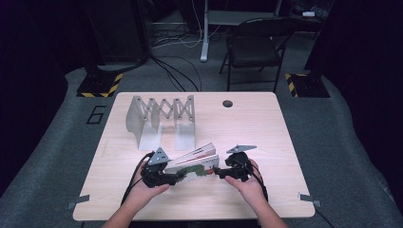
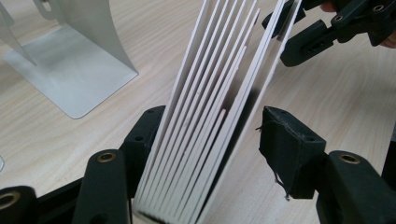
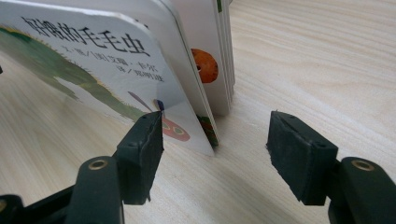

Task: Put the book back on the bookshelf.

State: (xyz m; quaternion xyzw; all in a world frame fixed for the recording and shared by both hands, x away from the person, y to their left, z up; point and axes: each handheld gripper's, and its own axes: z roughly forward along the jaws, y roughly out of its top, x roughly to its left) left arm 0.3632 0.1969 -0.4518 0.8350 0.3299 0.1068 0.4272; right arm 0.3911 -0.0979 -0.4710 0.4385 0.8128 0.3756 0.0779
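Observation:
A thick board book (image 1: 195, 164) with a green caterpillar on its cover stands on its lower edge on the wooden table (image 1: 247, 128), its pages fanned apart. My left gripper (image 1: 179, 175) holds its jaws around the book's left end. In the left gripper view the white pages (image 2: 210, 93) stand between the jaws of the left gripper (image 2: 212, 130): one pad touches the outer page, the other stands a little off the cover. My right gripper (image 1: 216, 172) is at the book's right end. Its jaws (image 3: 217, 135) straddle the cover corner (image 3: 187, 135), with a wide gap to the far pad.
A grey metal expanding rack (image 1: 159, 118) stands behind the book at the back left of the table, and its curved plate (image 2: 88, 56) is close to my left gripper. A round cable hole (image 1: 227, 103) is at the far edge. A folding chair (image 1: 256, 47) stands beyond the table.

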